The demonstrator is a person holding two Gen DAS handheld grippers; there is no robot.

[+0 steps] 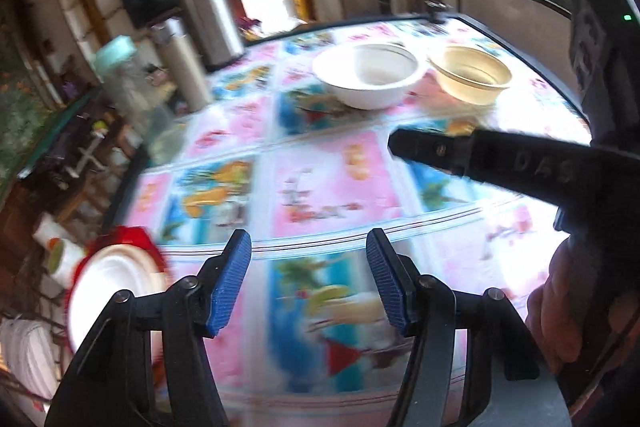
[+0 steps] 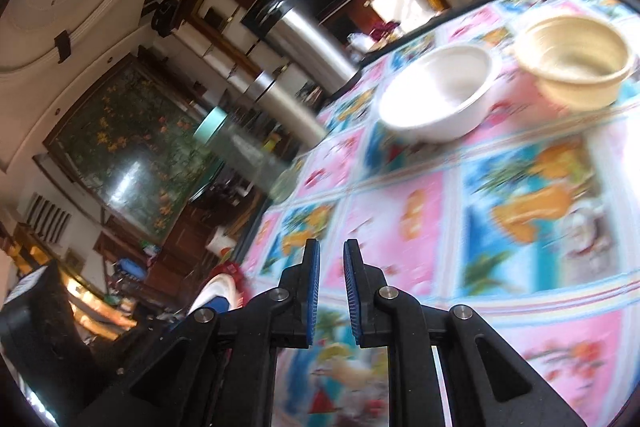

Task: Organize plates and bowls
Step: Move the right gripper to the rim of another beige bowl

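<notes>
On the colourful tablecloth, a white bowl and a cream bowl stand side by side at the far end; both also show in the right wrist view, the white bowl left of the cream bowl. A white plate lies on a red plate at the table's near left edge. My left gripper is open and empty over the near cloth, right of that plate. My right gripper holds nothing, its pads a narrow gap apart; its fingers reach in from the right.
A glass jar with a teal lid, a steel flask and a larger steel container stand along the table's left edge. A hand grips the right tool. Windows and shelves lie beyond the table.
</notes>
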